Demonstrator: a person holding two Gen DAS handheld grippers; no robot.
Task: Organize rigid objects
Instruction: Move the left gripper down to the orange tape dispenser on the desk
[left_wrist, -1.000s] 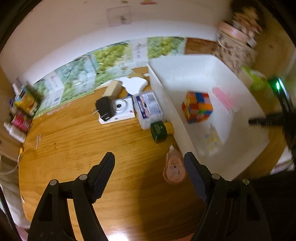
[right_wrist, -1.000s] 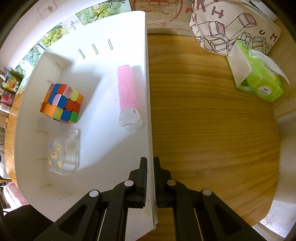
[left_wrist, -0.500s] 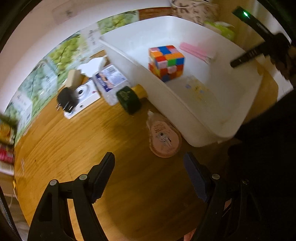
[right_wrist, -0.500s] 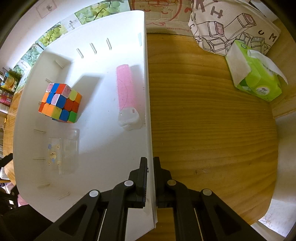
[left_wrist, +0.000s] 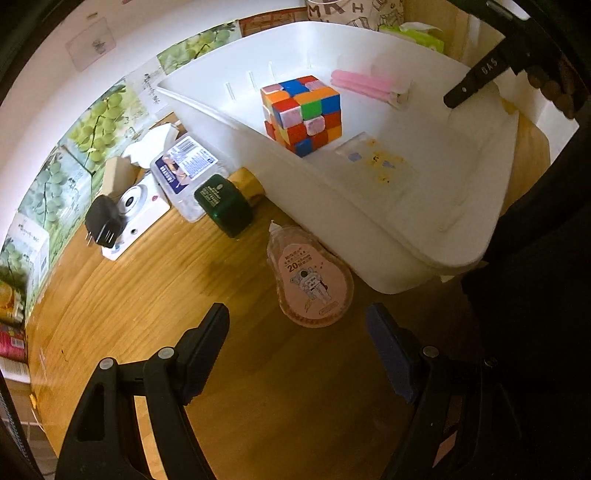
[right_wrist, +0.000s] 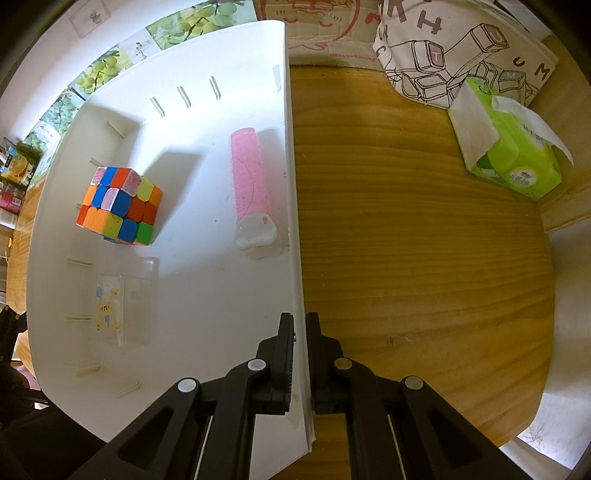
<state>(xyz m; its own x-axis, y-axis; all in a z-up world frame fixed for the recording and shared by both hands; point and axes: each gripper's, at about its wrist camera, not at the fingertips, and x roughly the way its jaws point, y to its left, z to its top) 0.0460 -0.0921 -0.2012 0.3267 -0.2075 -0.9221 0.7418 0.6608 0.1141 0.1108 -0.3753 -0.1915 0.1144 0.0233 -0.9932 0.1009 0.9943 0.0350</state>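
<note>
A white bin (left_wrist: 354, 210) (right_wrist: 207, 306) holds a colour cube (left_wrist: 301, 112) (right_wrist: 120, 205), a pink roller (left_wrist: 364, 84) (right_wrist: 250, 177) and a clear box (left_wrist: 376, 162) (right_wrist: 123, 299). My right gripper (right_wrist: 299, 332) is shut on the bin's right wall (right_wrist: 293, 206); it shows in the left wrist view (left_wrist: 476, 79). My left gripper (left_wrist: 297, 332) is open and empty over the wooden table, just short of a pink correction-tape dispenser (left_wrist: 310, 280) lying beside the bin.
Left of the bin lie a green-capped jar (left_wrist: 225, 205), a plastic wipes box (left_wrist: 188, 171), a white camera (left_wrist: 135, 206) and a black plug (left_wrist: 103, 223). A green tissue pack (right_wrist: 513, 162) and a printed bag (right_wrist: 461, 48) stand at the right.
My left gripper has moved closer to the tape dispenser and the bin, staying open. My right gripper stays shut on the bin wall.
</note>
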